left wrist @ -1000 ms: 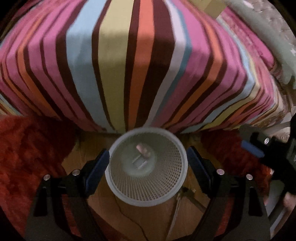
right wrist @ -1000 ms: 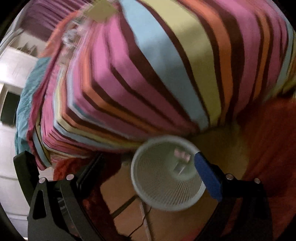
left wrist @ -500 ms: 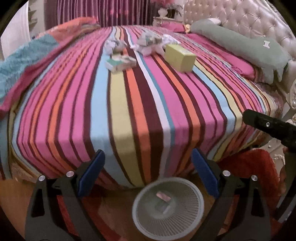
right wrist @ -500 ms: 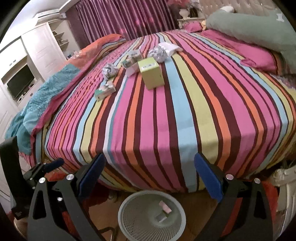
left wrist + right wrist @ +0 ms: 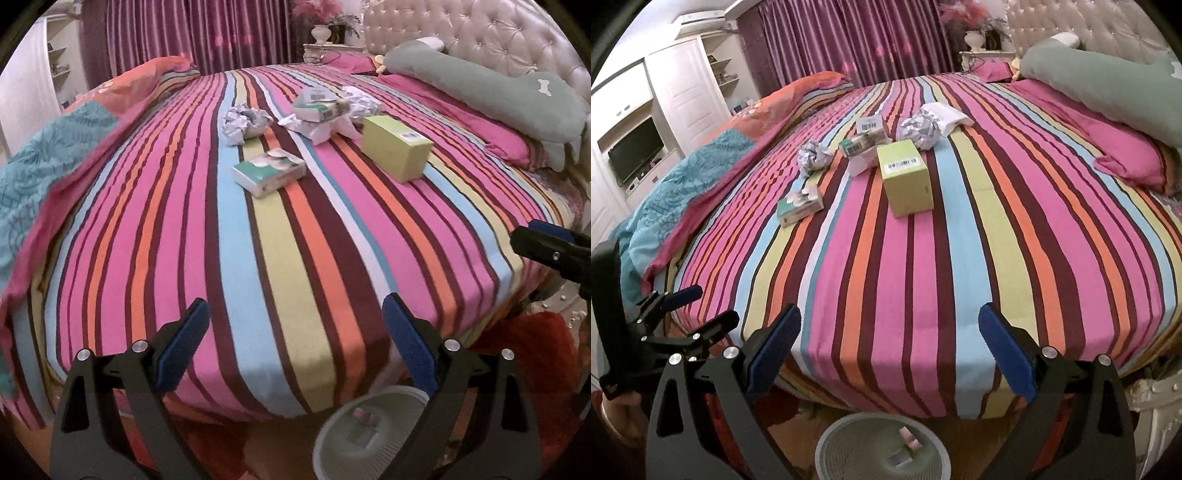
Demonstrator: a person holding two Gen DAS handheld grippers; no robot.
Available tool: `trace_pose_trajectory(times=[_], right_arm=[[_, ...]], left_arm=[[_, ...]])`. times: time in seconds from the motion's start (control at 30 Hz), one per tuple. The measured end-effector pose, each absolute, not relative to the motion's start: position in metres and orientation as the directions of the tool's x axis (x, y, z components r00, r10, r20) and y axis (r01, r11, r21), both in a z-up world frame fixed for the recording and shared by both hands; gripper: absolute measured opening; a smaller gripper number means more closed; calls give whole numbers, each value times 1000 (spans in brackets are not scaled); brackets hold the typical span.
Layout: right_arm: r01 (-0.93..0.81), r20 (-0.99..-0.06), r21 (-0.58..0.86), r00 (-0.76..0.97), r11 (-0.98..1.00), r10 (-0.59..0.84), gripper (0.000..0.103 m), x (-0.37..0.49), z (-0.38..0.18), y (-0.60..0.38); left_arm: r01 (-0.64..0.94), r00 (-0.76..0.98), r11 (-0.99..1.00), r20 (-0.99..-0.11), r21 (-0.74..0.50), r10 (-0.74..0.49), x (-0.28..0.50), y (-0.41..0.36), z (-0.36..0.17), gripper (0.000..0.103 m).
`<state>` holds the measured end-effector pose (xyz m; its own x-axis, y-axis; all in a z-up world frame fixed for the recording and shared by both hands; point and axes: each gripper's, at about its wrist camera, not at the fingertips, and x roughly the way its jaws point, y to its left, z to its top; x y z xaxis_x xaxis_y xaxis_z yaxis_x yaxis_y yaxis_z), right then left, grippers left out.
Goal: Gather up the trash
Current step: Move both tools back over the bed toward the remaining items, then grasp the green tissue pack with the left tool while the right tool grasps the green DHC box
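Trash lies on the striped bed (image 5: 258, 240): a yellow-green box (image 5: 397, 147) (image 5: 905, 177), a small green-white box (image 5: 269, 171) (image 5: 799, 205), crumpled paper balls (image 5: 243, 123) (image 5: 812, 157) and more boxes and paper behind (image 5: 321, 110) (image 5: 864, 142). A white mesh bin (image 5: 369, 435) (image 5: 882, 446) stands on the floor at the bed's foot with small scraps inside. My left gripper (image 5: 295, 339) and right gripper (image 5: 890, 347) are both open and empty, above the bed's near edge, far from the trash.
A grey-green pillow (image 5: 491, 88) and tufted headboard (image 5: 517, 33) are at the far right. A teal and pink blanket (image 5: 48, 166) lies along the left. A white wardrobe with a TV (image 5: 635, 151) stands at the left. Red rug (image 5: 535, 350) flanks the bin.
Both grippers have lifted and tilted up from over the bin to face along the bed. The bin has slid to the bottom of both views. Both stay open and empty.
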<state>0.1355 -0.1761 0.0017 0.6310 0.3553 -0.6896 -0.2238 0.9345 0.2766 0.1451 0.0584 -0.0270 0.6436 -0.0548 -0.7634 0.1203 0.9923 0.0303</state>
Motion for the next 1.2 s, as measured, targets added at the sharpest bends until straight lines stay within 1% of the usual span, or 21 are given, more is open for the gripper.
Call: trace_pose_trajectory(times=[0.47,0.67,0.87,1.2], right_arm=[[-234,-709,269,609,934,357,93,188,-7,-157],[-235,-719,263,599,936,352,93,203,-11,-150],[-244,-725,249,594,937,347,93,217,-15,-143],[-241,-737,228,590,943,329,93,247,-19,-136]], left_arm=[[142,649,985,-761,99,-17,227,73,-35,92],[167,634,978,-773,126,-9,259,73,-42,92],[166,619,982,-784,93,-31,285,76,-47,92],[174,589,978,-808,113,-11,325,77,-57,92]])
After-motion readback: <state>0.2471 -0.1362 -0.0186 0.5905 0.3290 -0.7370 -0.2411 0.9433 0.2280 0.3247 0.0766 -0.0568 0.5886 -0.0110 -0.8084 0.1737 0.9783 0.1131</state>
